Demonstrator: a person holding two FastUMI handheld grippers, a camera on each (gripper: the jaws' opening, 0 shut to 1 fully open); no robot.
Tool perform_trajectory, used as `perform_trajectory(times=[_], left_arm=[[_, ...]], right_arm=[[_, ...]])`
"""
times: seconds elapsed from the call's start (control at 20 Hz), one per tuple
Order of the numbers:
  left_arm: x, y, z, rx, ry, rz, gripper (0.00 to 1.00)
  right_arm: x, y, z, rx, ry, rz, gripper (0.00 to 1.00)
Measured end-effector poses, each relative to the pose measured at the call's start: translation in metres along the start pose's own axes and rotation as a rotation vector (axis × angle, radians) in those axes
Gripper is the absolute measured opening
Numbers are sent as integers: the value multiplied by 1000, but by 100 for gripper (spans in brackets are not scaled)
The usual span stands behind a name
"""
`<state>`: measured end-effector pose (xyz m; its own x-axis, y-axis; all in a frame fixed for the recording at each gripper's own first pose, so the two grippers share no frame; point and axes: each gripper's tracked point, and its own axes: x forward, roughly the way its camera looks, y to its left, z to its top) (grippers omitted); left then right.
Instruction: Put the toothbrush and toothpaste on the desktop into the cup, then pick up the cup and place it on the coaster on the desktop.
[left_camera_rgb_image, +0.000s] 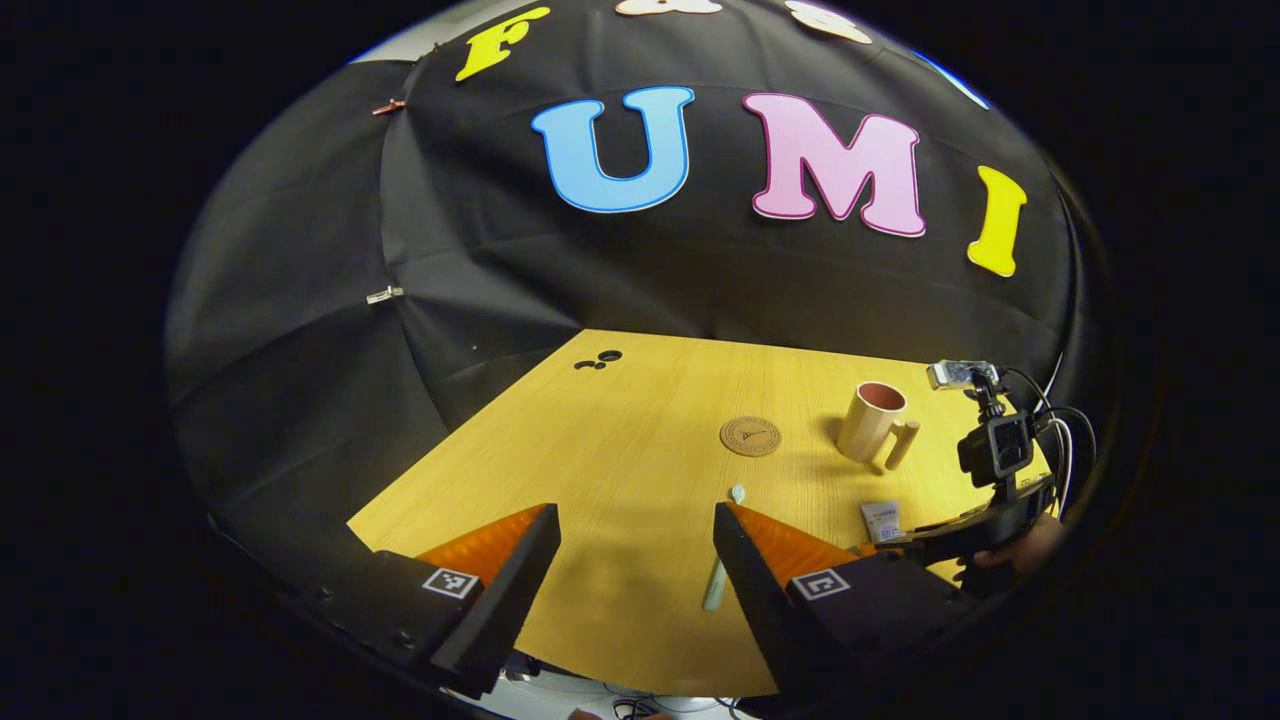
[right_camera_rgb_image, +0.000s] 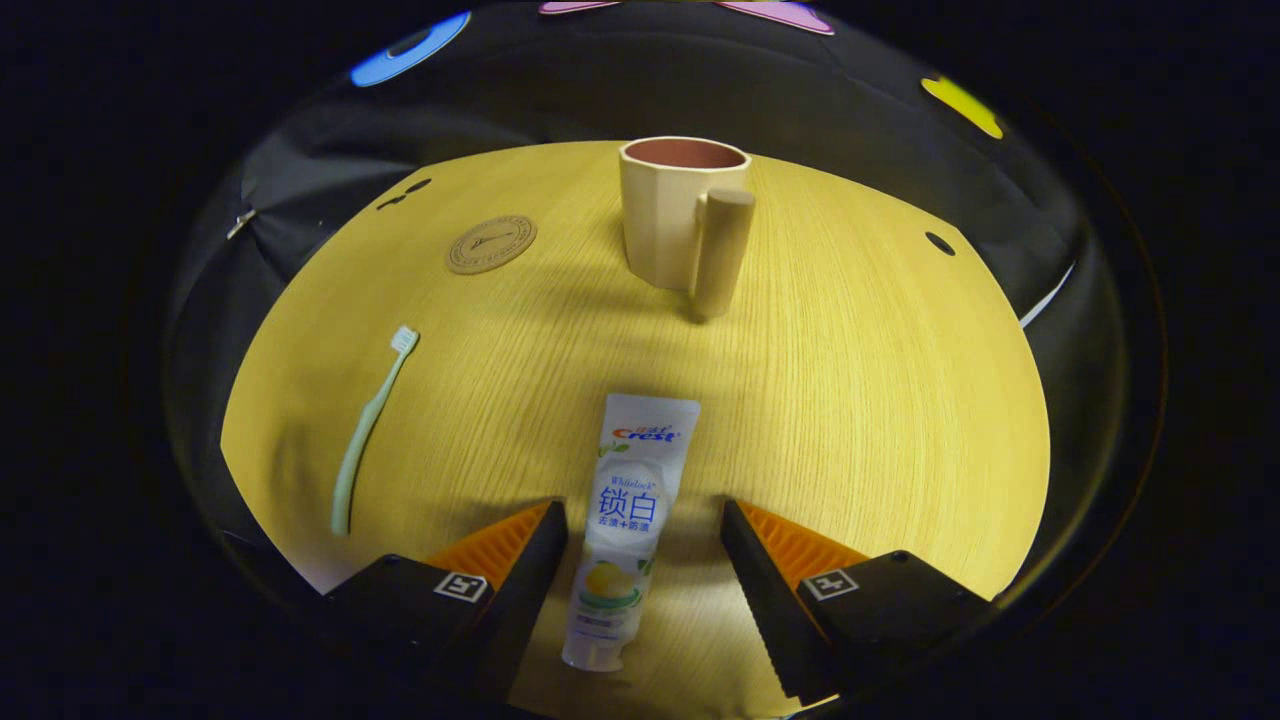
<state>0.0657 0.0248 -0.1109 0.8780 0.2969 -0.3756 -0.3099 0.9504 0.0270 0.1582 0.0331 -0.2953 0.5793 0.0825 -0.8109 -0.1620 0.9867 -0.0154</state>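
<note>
Right claw (right_camera_rgb_image: 640, 560) spread wide astride the toothpaste (right_camera_rgb_image: 628, 520), flat on the bench (right_camera_rgb_image: 850, 400) short of the cup (right_camera_rgb_image: 680, 215). Soft, light, likely slick: best pinched mid-tube. Left claw (left_camera_rgb_image: 635, 560) released above bench, near the toothbrush (left_camera_rgb_image: 722, 560).

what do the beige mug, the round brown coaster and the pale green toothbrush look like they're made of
Beige mug with a thick handle: probably matte plastic or glazed ceramic; even, dull surface without glare, reddish-brown inside.
Round brown coaster: likely cork, wood or leather; flat disc with an embossed ring and mark.
Pale green toothbrush: apparently smooth moulded plastic, thin one-piece handle, whitish bristles.
</note>
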Motion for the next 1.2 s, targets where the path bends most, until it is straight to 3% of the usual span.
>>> perform_trajectory(times=[0.1, 0.15, 0.4, 0.55, 0.6, 0.8, 0.85, 1.2], left_arm=[[-1, 2, -1, -2, -5, -4, 98], [-2, 2, -1, -4, -8, -7, 98], [-7, 5, -4, -15, -16, -27, 98], [-9, 9, -11, -13, -12, -31, 98], [-11, 11, -12, -13, -8, -33, 98], [-14, 16, -20, -3, 9, -43, 98], [-12, 16, -22, 1, 15, -46, 98], [13, -4, -23, 28, 50, -137, 98]], right_arm=[[0, -1, 3, 13, -3, -9, 90], [0, -2, 4, 28, -6, -15, 74], [2, -1, 4, -2, 13, 4, 43], [-1, -1, 3, -20, 21, 23, 48], [1, 0, 4, -34, 16, 35, 39], [-3, 4, 7, 4, 20, 101, 31], [-3, 4, 6, 32, 34, 113, 17], [-31, -13, 19, 33, -42, 131, 18]])
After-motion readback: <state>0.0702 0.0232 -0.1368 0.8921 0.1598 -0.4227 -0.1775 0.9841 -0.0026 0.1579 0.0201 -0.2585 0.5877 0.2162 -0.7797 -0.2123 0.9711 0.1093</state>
